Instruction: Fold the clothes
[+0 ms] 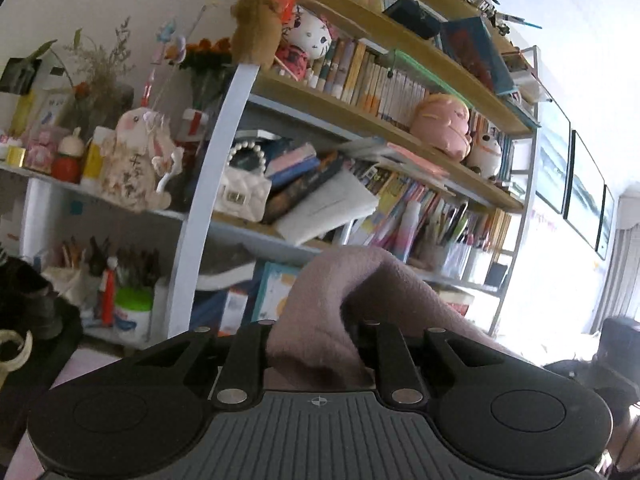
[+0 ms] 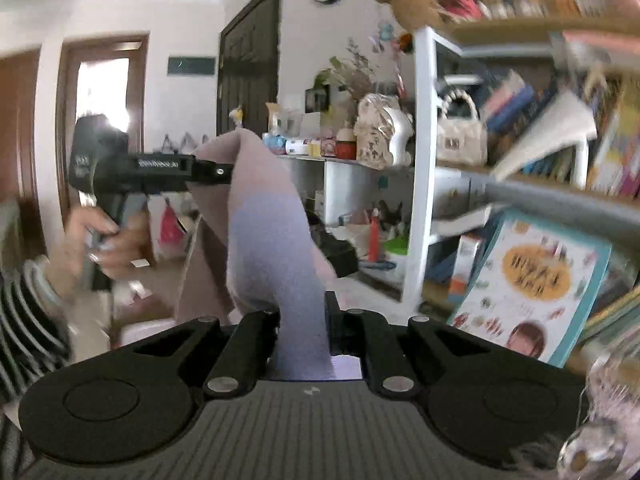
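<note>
A mauve-pink knit garment (image 1: pixel 340 304) is held up in the air between both grippers. My left gripper (image 1: pixel 320 344) is shut on one part of it; the cloth bulges out over the jaws. In the right wrist view the same garment (image 2: pixel 264 220) hangs in a fold. My right gripper (image 2: pixel 304 332) is shut on its lower end. The left gripper (image 2: pixel 208 170), held by a hand, clamps the garment's upper corner at the left. Both sets of fingertips are hidden by cloth.
A tall bookshelf (image 1: pixel 360 120) crammed with books, plush toys and a white handbag (image 1: pixel 240 192) stands close ahead. It also shows in the right wrist view (image 2: pixel 424 160), with a picture book (image 2: pixel 528 288) leaning low right. Doors (image 2: pixel 248 60) lie behind.
</note>
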`<move>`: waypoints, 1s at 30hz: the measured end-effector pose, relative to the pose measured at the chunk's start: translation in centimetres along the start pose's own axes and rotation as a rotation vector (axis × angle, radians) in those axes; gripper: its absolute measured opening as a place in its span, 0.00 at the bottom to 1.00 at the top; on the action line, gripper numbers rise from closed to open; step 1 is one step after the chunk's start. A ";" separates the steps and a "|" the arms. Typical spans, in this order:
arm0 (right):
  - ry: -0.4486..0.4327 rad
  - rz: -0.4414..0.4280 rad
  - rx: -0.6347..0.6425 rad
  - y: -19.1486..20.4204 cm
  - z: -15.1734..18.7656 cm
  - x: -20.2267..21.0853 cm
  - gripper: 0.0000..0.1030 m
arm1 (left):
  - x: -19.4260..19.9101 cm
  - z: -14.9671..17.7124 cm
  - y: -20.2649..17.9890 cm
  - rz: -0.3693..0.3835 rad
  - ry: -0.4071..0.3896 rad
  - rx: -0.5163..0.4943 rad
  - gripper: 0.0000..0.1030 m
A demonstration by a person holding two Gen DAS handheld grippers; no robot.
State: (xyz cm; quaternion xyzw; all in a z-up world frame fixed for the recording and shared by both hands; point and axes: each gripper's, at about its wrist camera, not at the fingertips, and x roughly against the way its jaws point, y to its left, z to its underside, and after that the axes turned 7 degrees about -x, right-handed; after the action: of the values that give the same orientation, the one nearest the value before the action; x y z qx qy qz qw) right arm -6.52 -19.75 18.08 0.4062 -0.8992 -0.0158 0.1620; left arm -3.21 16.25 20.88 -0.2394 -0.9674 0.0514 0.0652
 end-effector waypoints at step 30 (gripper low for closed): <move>0.300 0.438 -0.340 -10.5 13.1 -3.8 0.24 | -7.5 14.1 -3.6 -0.115 0.349 -0.267 0.96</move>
State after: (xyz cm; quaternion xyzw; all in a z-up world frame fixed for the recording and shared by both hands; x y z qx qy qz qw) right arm -0.52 -25.31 2.92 0.1676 -0.9158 -0.0706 0.3580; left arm -0.36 8.60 6.66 -0.1958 -0.9517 -0.1230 0.2020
